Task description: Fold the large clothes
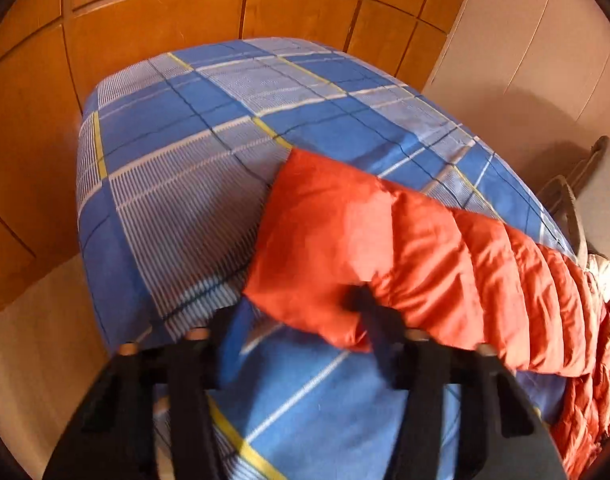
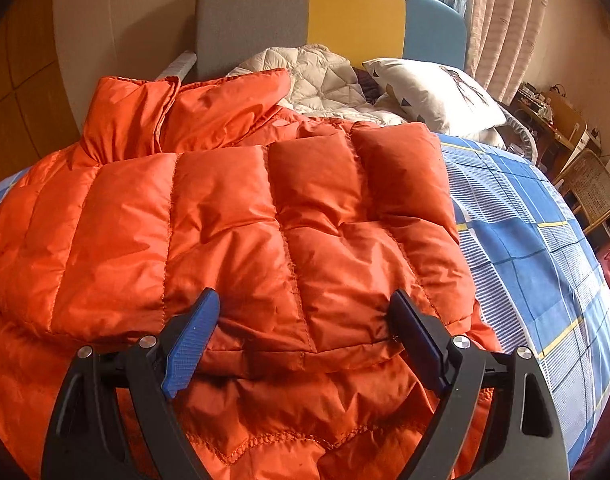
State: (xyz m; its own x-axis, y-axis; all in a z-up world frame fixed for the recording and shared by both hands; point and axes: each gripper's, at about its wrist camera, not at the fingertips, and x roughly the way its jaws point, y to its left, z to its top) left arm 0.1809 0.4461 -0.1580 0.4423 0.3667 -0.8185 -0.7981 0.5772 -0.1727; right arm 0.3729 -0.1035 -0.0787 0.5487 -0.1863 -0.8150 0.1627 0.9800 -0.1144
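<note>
The puffy orange quilted down jacket (image 2: 241, 216) lies part-folded on the blue plaid bedsheet (image 2: 525, 248); the left gripper (image 1: 289, 320) straddles its sleeve cuff (image 1: 317, 280) unpinched, the right gripper (image 2: 305, 320) gapes empty, so next comes clamping and folding the sleeve inward.

Glossy quilted jacket (image 2: 233, 216), cotton bedsheet (image 1: 177, 184)
</note>
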